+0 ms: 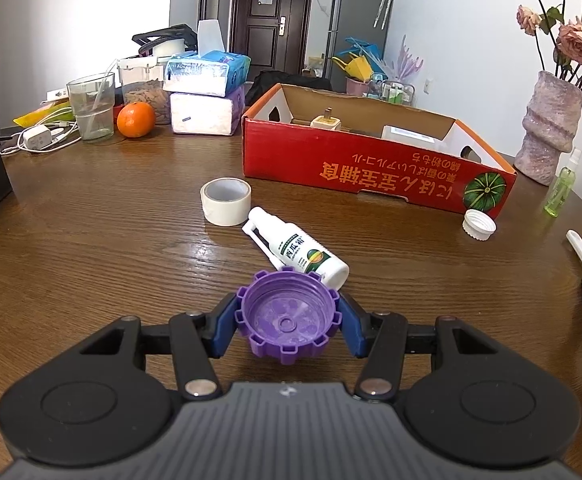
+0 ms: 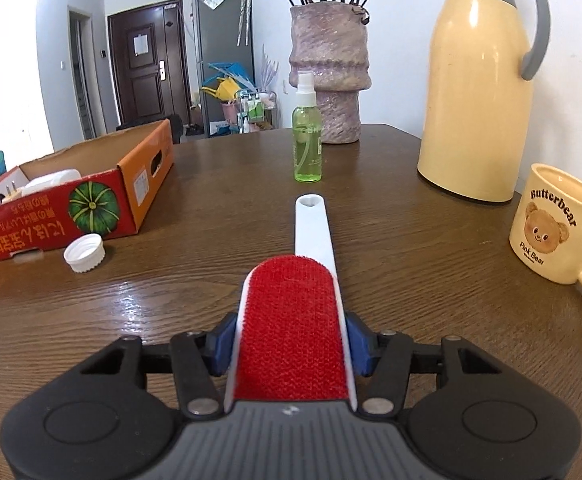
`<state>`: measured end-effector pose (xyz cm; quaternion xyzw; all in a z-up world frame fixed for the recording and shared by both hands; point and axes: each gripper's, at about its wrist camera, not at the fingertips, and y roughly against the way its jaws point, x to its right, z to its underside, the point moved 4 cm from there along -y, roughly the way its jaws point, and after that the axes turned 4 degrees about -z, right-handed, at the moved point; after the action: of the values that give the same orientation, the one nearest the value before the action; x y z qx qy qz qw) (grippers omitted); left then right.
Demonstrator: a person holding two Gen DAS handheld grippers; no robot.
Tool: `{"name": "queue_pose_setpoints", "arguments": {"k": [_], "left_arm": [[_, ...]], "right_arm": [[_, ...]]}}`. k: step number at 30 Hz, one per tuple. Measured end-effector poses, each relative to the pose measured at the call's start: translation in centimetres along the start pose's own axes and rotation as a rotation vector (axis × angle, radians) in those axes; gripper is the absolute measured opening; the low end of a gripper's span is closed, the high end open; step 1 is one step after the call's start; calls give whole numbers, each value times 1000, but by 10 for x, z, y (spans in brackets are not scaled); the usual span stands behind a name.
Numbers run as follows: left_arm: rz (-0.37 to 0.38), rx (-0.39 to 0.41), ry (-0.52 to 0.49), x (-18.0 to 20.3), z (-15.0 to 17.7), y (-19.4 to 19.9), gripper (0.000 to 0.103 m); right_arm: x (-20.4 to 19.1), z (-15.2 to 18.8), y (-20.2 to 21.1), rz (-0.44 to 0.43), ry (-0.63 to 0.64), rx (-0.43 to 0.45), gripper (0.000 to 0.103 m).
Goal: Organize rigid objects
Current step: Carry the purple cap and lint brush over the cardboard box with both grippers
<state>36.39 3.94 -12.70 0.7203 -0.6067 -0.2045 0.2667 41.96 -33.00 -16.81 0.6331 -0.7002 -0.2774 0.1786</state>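
My left gripper [image 1: 287,320] is shut on a purple ridged cap [image 1: 287,318], open side up, just above the wooden table. Beyond it lie a white spray bottle [image 1: 299,249] on its side and a roll of white tape [image 1: 225,201]. The red cardboard box [image 1: 371,174] stands further back with a plug adapter [image 1: 326,121] inside. My right gripper [image 2: 291,340] is shut on a lint brush [image 2: 293,328] with a red pad and a white handle pointing away. A white cap [image 2: 84,253] lies in front of the box [image 2: 59,216]; it also shows in the left wrist view [image 1: 479,224].
A green spray bottle [image 2: 308,140], a pink vase [image 2: 329,68], a yellow thermos jug [image 2: 479,92] and a bear mug [image 2: 551,228] stand at the right. At the back left are tissue packs [image 1: 207,92], an orange [image 1: 135,119], a glass [image 1: 91,106] and a charger [image 1: 37,138].
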Motion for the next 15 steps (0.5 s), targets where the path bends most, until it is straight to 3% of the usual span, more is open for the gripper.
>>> {"name": "queue_pose_setpoints", "arguments": {"k": [15], "left_arm": [[16, 27, -1, 1, -3, 9, 54]], "right_arm": [[-10, 9, 35, -48, -11, 108, 55]]}}
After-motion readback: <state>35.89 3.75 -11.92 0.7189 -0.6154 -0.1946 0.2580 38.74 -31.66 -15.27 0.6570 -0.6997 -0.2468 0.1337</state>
